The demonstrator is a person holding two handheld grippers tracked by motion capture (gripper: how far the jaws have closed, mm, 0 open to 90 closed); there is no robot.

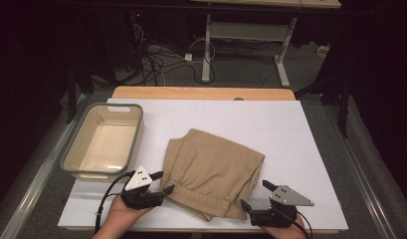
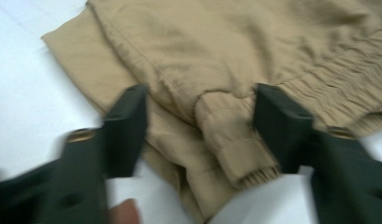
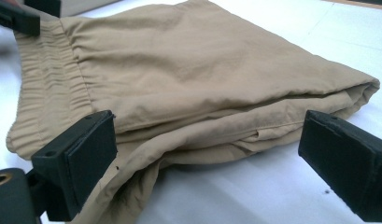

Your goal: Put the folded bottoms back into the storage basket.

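On the white desk (image 1: 310, 129), near its front edge and about midway across: folded tan shorts (image 1: 211, 172), lying flat. Long axis running from the near elastic waistband (image 1: 203, 199) toward the far left corner of the fabric, so slightly slanted on the desk; waistband end pointing at the person, folded end pointing away. Right of the shorts, bare white surface; left of them, well apart, a grey plastic tub (image 1: 104, 140) sitting with its opening upward.

At the near left corner of the shorts: left hand-held gripper (image 1: 160, 182), held in a hand (image 1: 122, 215), jaws pointing right toward the waistband, tips just beside the cloth. From the left gripper view, left hand-held gripper (image 2: 198, 116) released, jaws parted with a bunched bit of waistband (image 2: 235, 140) lying between them, pads not pressing on it; picture blurred.

At the near right corner of the shorts: right hand-held gripper (image 1: 254, 194), jaws pointing up and left toward the fabric, just beside its edge. From the right gripper view, right hand-held gripper (image 3: 207, 140) released and spread wide, folded edge of the shorts (image 3: 202, 84) lying across the gap between the 2 jaws, left jaw close against the cloth, right jaw clear of it.
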